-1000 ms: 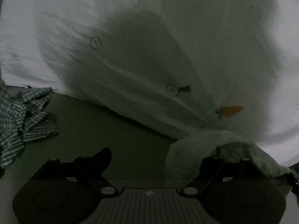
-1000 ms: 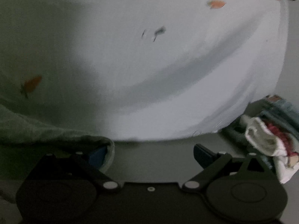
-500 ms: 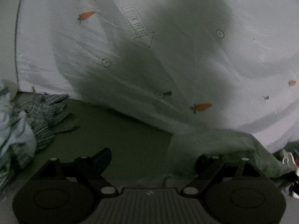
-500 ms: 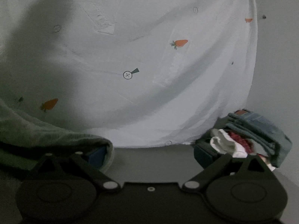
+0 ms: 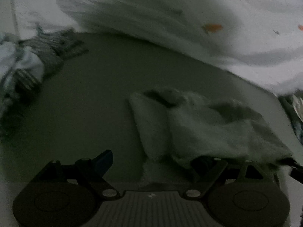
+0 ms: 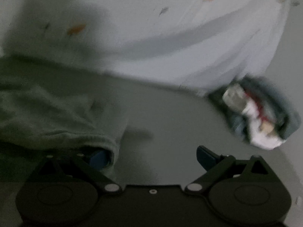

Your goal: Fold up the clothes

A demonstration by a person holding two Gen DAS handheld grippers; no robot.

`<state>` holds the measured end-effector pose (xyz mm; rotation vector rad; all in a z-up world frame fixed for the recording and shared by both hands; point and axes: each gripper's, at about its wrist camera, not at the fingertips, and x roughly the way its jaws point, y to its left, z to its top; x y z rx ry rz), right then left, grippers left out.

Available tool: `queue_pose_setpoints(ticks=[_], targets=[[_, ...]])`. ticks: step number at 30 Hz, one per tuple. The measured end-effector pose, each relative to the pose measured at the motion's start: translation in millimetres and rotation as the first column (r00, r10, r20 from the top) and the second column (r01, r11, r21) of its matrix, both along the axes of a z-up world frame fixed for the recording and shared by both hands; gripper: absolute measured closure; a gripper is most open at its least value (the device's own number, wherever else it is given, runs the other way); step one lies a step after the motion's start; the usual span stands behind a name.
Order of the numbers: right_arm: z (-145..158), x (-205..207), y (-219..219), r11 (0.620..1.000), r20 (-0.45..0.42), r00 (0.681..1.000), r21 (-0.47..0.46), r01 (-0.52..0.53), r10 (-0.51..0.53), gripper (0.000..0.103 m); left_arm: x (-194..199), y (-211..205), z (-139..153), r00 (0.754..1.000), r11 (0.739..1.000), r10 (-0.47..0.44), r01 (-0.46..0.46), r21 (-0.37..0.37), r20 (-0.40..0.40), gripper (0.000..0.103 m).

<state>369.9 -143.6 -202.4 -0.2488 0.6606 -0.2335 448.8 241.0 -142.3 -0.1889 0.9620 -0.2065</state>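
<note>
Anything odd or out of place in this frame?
Yes: the green cloth is draped over one finger of each open gripper, left gripper and right gripper, rather than pinched between the fingers.

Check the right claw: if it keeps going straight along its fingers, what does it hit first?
Probably the bare grey table top; nothing lies between the open fingers. The green cloth drapes only its left finger, and the carrot-print sheet lies beyond. Depth is blurry.

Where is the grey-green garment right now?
The grey-green garment lies draped over the left gripper's right finger and, in the right wrist view, over the right gripper's left finger, below the white carrot-print sheet.
</note>
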Motion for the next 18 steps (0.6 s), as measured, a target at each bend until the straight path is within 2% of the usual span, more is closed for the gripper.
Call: queue_pose_setpoints(ticks=[2,5,8,11,14,17,18], targets=[[0.1,-2.2,0.9,0.998,-0.025,0.999,0.039,-0.039,0.04,0.004,-2.6,-0.4,2.6,0.996,0.994,-0.093,0.093,-0.054,0.0,0.013],[6.3,-6.4,3.2,0.991,-0.021,0.995,0.094,-0.099,0.102,0.004,-5.1,1.4,9.6,0.981,0.97,-0.194,0.193,-0.145,0.011,0.009],[15.8,-12.8,9.5,0.981,0.034,0.987,0.107,-0.159,0.157,0.004,-9.9,6.1,14.6,0.984,0.967,-0.164,0.174,-0.189,0.066,0.008],[21.3,-8.6,7.0,0.972,0.077,0.984,0.161,-0.168,0.158,0.003,-12.3,13.0,13.5,0.993,0.975,-0.042,0.064,-0.214,0.108,0.008],[14.6,5.4,-0.1,0.975,0.054,0.993,0.188,-0.115,0.107,0.003,-12.6,12.1,7.3,0.988,0.987,0.094,-0.076,-0.141,0.126,0.008],[-4.6,19.0,-5.9,0.985,-0.038,0.996,0.158,-0.07,0.077,0.003,-5.9,4.2,-11.1,0.992,0.994,0.097,-0.101,0.045,0.085,0.009],[-8.1,19.6,-8.8,0.983,-0.056,0.995,0.17,-0.067,0.077,0.003,-7.5,5.8,-14.5,0.992,0.992,0.105,-0.11,0.066,0.072,0.009]])
